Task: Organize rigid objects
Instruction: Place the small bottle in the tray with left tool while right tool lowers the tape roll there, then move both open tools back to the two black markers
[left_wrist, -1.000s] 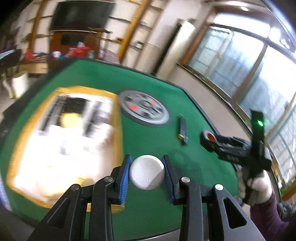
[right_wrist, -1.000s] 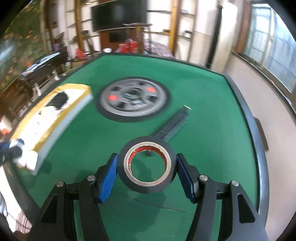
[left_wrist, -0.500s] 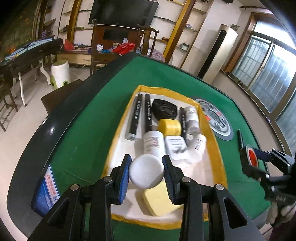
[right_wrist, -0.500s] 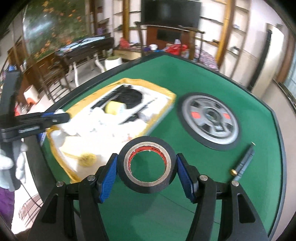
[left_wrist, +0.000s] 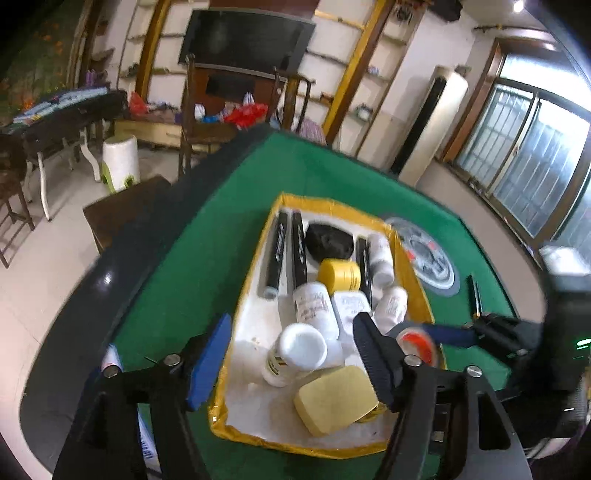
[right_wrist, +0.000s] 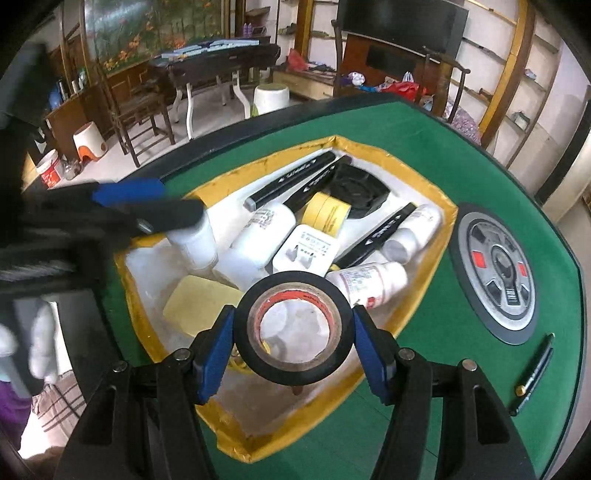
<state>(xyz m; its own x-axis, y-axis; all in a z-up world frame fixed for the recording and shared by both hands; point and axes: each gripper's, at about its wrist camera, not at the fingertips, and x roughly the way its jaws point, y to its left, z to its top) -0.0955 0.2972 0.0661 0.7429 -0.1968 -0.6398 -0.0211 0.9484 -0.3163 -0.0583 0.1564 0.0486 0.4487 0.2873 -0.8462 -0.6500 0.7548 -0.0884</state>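
A white tray with a yellow rim (left_wrist: 255, 251) (right_wrist: 439, 243) sits on the green table. It holds black markers, white bottles, a yellow tape roll (left_wrist: 340, 274), a black case and a yellow sponge (left_wrist: 334, 400). My left gripper (left_wrist: 291, 363) is open above the tray; a white-capped bottle (left_wrist: 297, 352) stands loose in the tray between its jaws. It also shows in the right wrist view (right_wrist: 194, 242). My right gripper (right_wrist: 293, 343) is shut on a black tape roll (right_wrist: 295, 369) above the tray's near corner.
A grey weight plate (right_wrist: 496, 275) lies on the green felt right of the tray. A thin dark pen (right_wrist: 533, 374) lies near the table's right edge. A dark rim (left_wrist: 92, 295) bounds the table. Chairs and a stool stand beyond.
My left gripper has opened and let go of the white-capped bottle, which now rests in the tray. My right gripper has carried the black tape roll over the tray.
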